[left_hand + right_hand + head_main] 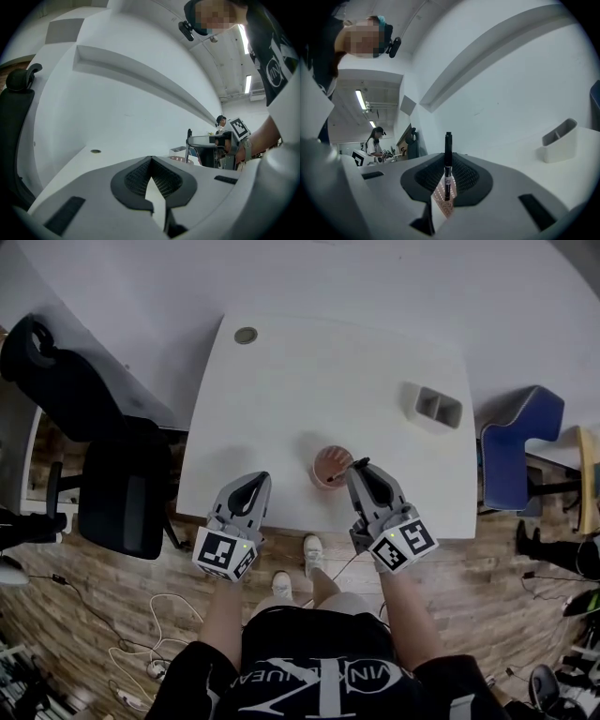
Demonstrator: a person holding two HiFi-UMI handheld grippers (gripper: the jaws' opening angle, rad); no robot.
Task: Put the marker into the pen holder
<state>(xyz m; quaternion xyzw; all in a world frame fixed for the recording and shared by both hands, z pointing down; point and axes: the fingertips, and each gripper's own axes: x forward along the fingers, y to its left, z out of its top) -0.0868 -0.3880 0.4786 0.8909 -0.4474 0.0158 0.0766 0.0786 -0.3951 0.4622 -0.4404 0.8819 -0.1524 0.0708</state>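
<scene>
Right tongs (359, 468) clamp the marker (448, 140) upright over the pen holder (328, 468), near the front edge of the table (281, 381). Left tongs (149, 161) are closed and empty. Risk — an off-centre release likely catches the rim, tipping the holder or dropping the marker.

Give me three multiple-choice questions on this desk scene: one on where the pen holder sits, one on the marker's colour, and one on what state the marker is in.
1. Where on the table is the pen holder?
A) far-left corner
B) near the front edge, by the right gripper
C) middle of the far edge

2. What colour is the marker?
A) red
B) green
C) black

3. What state is the marker in?
A) clamped in the right gripper
B) lying flat on the table
C) dropped fully inside the pen holder

Answers:
1 B: the head view shows the holder close to the front edge, beside the right gripper.
2 C: its barrel and cap look black.
3 A: the right gripper view shows the jaws closed on it.
</scene>
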